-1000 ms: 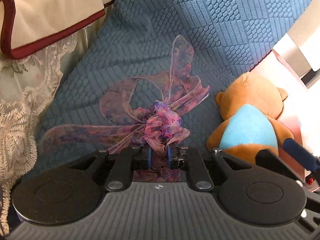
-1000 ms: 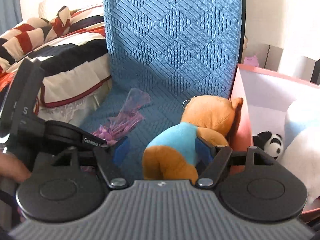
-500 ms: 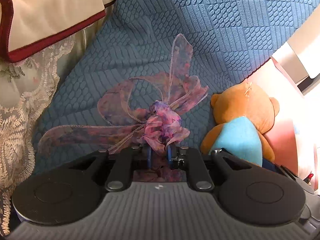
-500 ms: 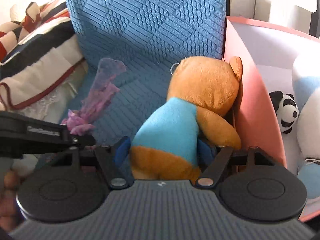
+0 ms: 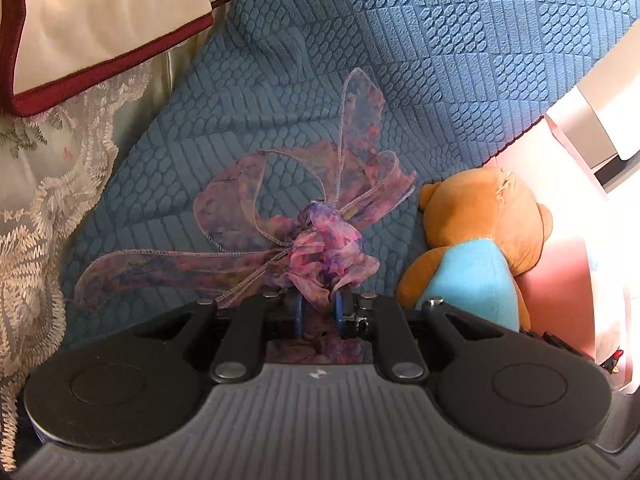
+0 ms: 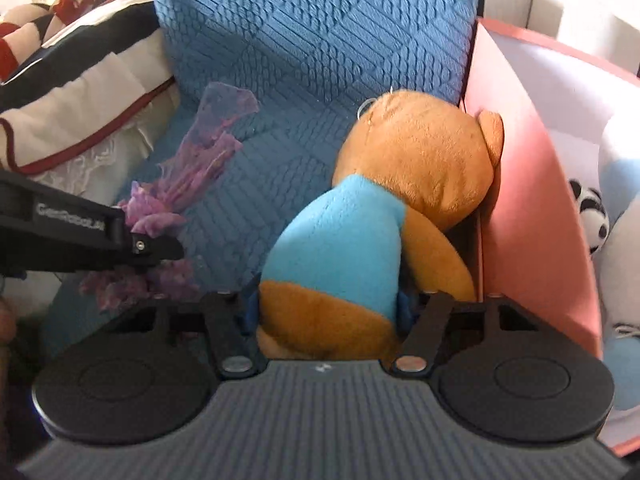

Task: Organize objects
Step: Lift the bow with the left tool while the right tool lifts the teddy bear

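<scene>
My left gripper (image 5: pixel 318 314) is shut on a sheer purple-pink scarf (image 5: pixel 320 240) that trails over the blue quilted cushion (image 5: pixel 400 60). My right gripper (image 6: pixel 326 310) is shut on a brown teddy bear in a light blue shirt (image 6: pixel 360 232), its blue pads pressed into the bear's lower body. The bear's head leans against the pink box's wall (image 6: pixel 532 208). The bear also shows at the right of the left wrist view (image 5: pixel 476 240). The left gripper holding the scarf (image 6: pixel 188 184) shows at the left of the right wrist view.
The pink box holds a small panda toy (image 6: pixel 592 216) and a white-and-blue plush (image 6: pixel 624 264). A striped pillow with dark red piping (image 6: pixel 72 80) and lace fabric (image 5: pixel 36 200) lie left of the cushion.
My right gripper has closed in on the bear and gripped it, moving nearer the pink box. My left gripper keeps its hold on the scarf, nearly still.
</scene>
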`<state>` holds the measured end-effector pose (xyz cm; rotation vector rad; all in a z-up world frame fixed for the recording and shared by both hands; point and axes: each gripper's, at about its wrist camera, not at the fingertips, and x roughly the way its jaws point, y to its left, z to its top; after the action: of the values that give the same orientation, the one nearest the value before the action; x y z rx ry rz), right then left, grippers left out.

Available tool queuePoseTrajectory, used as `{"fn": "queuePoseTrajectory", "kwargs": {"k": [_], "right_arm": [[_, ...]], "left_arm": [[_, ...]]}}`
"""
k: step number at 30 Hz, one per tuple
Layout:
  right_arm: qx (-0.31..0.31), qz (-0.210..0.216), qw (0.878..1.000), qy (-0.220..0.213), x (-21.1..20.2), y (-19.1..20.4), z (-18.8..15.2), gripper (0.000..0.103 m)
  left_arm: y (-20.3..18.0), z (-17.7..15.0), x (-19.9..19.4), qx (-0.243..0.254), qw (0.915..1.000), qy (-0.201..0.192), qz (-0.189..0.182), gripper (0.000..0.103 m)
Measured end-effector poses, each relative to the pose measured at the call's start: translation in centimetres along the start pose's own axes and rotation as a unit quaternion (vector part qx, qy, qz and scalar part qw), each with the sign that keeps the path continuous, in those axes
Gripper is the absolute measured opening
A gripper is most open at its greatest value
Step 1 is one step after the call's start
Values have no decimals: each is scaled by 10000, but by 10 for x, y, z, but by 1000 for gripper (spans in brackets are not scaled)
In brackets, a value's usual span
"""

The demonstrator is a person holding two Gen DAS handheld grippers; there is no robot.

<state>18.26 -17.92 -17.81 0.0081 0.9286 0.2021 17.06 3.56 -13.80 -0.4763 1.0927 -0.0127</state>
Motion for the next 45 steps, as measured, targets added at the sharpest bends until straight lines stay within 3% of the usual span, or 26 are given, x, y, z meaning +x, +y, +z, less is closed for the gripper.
{"fn": "queuePoseTrajectory", "kwargs": {"k": [9,19,32,40,45], "right_arm": [[95,549,9983,-189,-48,1,1,57],[406,1202,9916,-238,-103,-19,15,58],[515,957,9916,-706,-180,-80,51,59],[264,290,9932,-1094,-204,-124,68,60],[469,173,9921,-1153,-210,-162,66,60]], "left_arm": [[-7,-13,-16,147,9997,54,-178,17],[-29,-22,-63,376,9989,-50,-291,17],[-134,0,-117,865,9926,-225,-820,17],[-207,8,-132,1199,9870,-313,-1027,17],[-242,11,-125,1282,9842,-225,-1198,17]]}}
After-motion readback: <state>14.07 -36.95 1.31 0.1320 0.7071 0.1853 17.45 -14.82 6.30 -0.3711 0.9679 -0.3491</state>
